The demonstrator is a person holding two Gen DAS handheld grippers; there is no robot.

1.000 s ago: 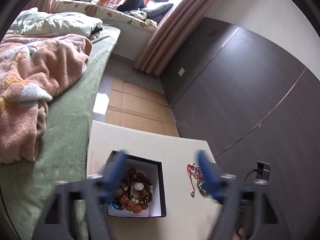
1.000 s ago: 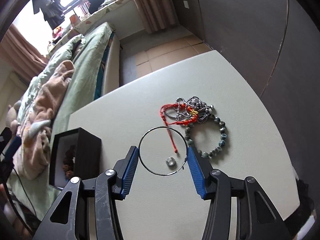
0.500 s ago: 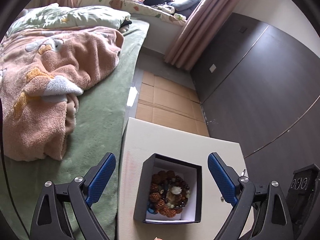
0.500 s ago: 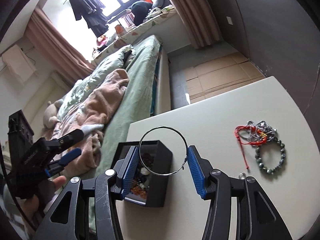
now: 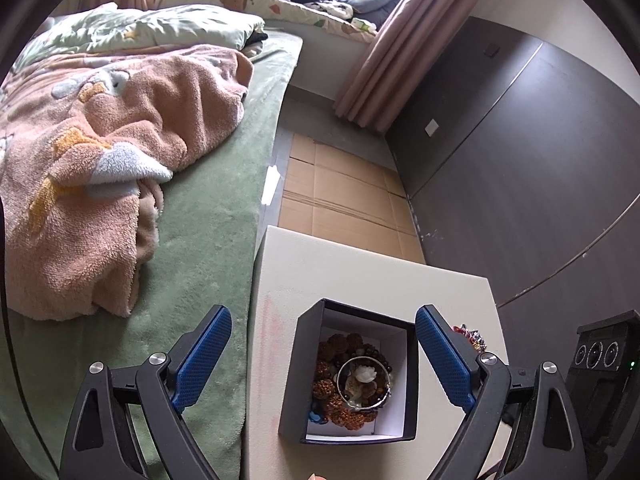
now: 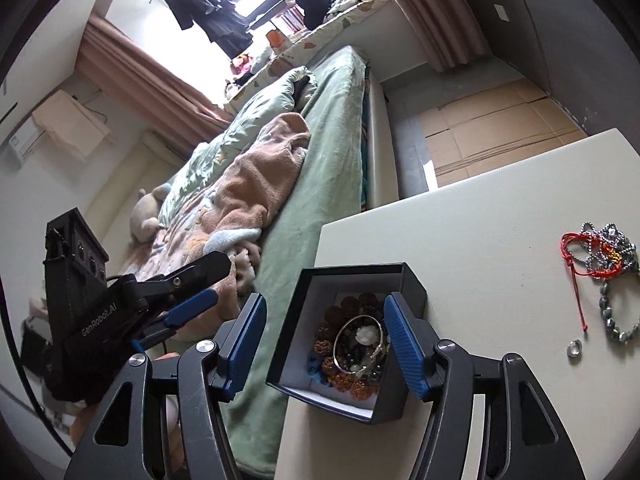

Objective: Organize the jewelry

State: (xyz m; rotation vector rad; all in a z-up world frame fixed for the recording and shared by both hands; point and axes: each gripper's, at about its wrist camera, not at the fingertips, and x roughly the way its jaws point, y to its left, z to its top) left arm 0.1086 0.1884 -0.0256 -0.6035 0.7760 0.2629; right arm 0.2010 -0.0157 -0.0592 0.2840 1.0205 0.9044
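Drop-off step: my right gripper [image 6: 324, 344] sits over the black box [image 6: 408, 276] at the counter [image 6: 480, 208] edge nearest the bed [image 5: 208, 240], and its jaws are opening. The thin silver bangle [image 6: 360, 344] lies inside the box on top of the brown bead bracelets [image 6: 352, 308], clear of both blue pads, so I read it as released, nothing pressed between my jaws. From the left wrist view the same bangle [image 5: 363, 382] rests flat on the beads [image 5: 340, 348] within the white-lined box [image 5: 312, 360]. My left gripper [image 5: 323, 356] hangs above the box with jaws spread wide, straddling it, touching nothing I can see. Still out on the counter, well apart from the box: red cord [image 6: 578, 252] tangled with a silver ball chain [image 6: 612, 240], a grey bead bracelet [image 6: 612, 320], and a small silver ring [image 6: 575, 348]. Next move, I judge: lift the right gripper clear, swing to that pile, pick the next piece. The ring is tiny and flat, needs a low, nearly closed pinch; the tangled cord and chain may drag along together.
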